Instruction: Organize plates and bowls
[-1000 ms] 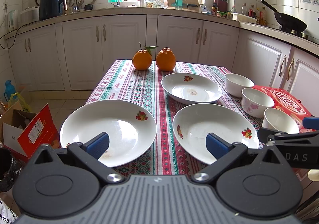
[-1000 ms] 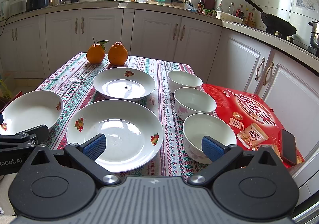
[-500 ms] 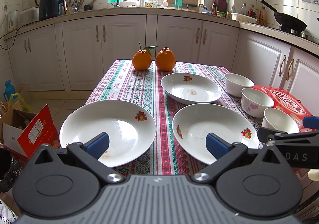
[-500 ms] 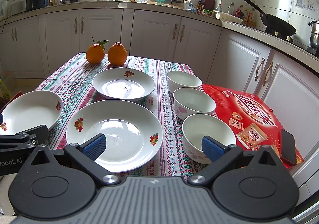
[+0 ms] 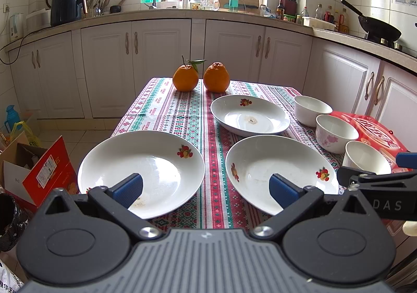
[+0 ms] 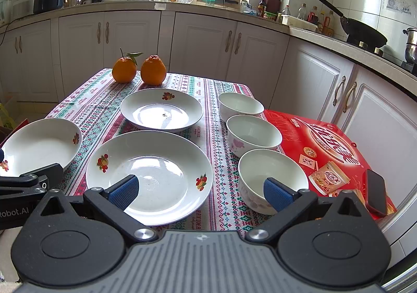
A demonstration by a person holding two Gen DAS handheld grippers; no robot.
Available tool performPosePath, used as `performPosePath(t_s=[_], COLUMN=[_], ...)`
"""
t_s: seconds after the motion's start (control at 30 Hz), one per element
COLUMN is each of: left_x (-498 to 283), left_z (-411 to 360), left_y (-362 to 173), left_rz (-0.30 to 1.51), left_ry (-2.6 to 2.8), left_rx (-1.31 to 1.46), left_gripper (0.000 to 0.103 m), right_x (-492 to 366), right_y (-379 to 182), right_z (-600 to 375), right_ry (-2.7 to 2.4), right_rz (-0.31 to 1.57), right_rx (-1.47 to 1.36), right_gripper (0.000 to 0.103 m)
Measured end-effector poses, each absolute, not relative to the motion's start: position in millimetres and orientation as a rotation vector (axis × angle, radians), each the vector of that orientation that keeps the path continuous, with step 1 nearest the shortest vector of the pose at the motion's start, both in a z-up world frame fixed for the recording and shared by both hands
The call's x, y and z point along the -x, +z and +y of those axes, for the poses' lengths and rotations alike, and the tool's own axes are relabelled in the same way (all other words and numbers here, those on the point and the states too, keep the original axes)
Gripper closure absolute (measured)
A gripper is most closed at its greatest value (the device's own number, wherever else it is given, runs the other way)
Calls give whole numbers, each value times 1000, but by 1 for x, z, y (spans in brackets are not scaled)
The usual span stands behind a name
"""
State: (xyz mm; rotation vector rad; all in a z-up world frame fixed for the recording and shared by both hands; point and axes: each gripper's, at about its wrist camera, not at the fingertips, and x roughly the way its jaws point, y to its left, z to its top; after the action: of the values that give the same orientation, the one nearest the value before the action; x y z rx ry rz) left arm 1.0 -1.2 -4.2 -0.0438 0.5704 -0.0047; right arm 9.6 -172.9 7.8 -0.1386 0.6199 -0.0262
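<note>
Three white plates with fruit prints lie on the patterned tablecloth: a near-left plate (image 5: 142, 169) (image 6: 39, 145), a near-middle plate (image 5: 280, 170) (image 6: 149, 175) and a far plate (image 5: 250, 115) (image 6: 161, 110). Three white bowls stand in a row along the right: the far bowl (image 5: 311, 110) (image 6: 239, 106), the middle bowl with pink flowers (image 5: 336, 132) (image 6: 252, 135) and the near bowl (image 5: 366, 154) (image 6: 272, 178). My left gripper (image 5: 206, 188) hovers open at the near edge, between the two near plates. My right gripper (image 6: 199, 190) is open, between the near-middle plate and near bowl.
Two oranges (image 5: 200, 78) (image 6: 139, 70) sit at the table's far end. A red box (image 6: 325, 147) with a phone (image 6: 375, 192) on it lies right of the bowls. White cabinets ring the table. A cardboard box (image 5: 34, 170) stands on the floor at left.
</note>
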Motion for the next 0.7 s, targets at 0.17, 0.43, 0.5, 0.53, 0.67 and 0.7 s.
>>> performPosePath(t_s=[0.17, 0.43, 0.5, 0.53, 0.67, 0.7], left_x=[-1, -5, -5, -5, -7, -7], left_z=[0, 6, 9, 11, 26, 31], left_y=[-6, -3, -2, -2, -3, -4], left_rz=[572, 564, 561, 562, 573, 575], left_ry=[-7, -25, -28, -31, -27, -24], left_rx=[47, 38, 25, 17, -23, -34], left_gripper=[1, 1, 1, 1, 1, 1], right_x=[-9, -17, -21, -24, -38, -42], right_y=[8, 9, 10, 12, 21, 24], right_z=[-173, -170, -170, -169, -172, -174], right_ry=[-26, 8, 17, 26, 74, 99], right_rz=[621, 638, 636, 637, 630, 628], right_rx=[137, 148, 162, 172, 187, 179], right_gripper=[0, 0, 0, 0, 0, 0])
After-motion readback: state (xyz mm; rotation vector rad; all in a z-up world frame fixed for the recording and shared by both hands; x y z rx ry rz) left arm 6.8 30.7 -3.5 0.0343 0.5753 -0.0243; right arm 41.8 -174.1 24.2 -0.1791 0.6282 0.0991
